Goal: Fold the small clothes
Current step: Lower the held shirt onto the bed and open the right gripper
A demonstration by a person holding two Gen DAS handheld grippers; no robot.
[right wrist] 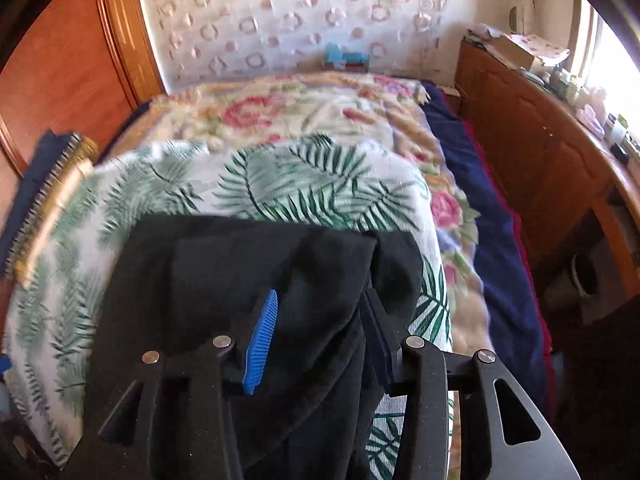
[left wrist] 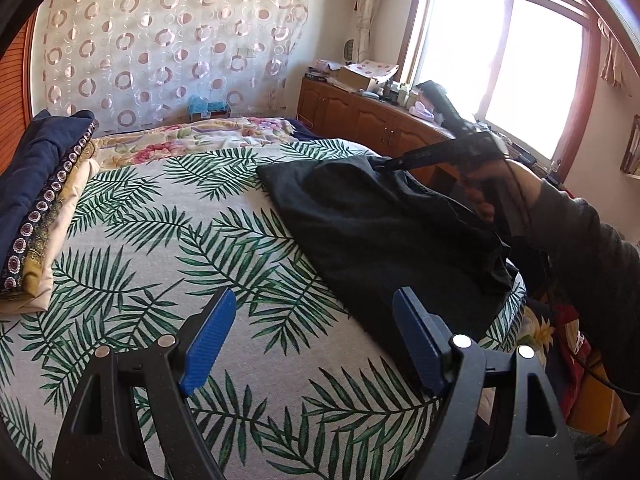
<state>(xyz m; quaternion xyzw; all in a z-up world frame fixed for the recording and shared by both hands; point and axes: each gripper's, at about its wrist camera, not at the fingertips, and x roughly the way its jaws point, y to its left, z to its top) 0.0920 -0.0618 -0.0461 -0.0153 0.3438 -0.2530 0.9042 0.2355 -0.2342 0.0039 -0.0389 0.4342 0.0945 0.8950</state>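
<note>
**A:** Where is your left gripper [left wrist: 314, 340] relative to the black garment [left wrist: 384, 224]?

**B:** You hold it above the palm-leaf cloth [left wrist: 160, 240], fingers spread wide with nothing between the blue pads [left wrist: 210, 344]. The garment lies ahead and to the right of it; its near edge passes just beside the right-hand pad, though I cannot tell if they touch.

**A:** And your right gripper [right wrist: 316, 336]?

**B:** From the right wrist view, the garment [right wrist: 248, 264] is bunched between the fingers and drapes over them. The fingers stand partly apart with a thick fold filling the gap. One ribbed blue pad [right wrist: 260, 348] shows on the left; the other finger is mostly hidden by fabric. Whether you actually pinch the cloth I cannot tell.

**A:** Does the left view help?

**B:** A little. Your right hand [left wrist: 492, 196] grips the tool at the far right edge of the garment, where the fabric rises toward it. The fingertips are hidden there.

**A:** Where does the garment rest overall?

**B:** On the right part of the palm-leaf cloth, near the bed's right edge, with a fold doubled over its middle.

**A:** Anything else on the bed?

**B:** A stack of folded textiles [left wrist: 44, 204] at the left, well apart from the garment, and a floral blanket [right wrist: 296, 116] beyond the leaf cloth.
</note>
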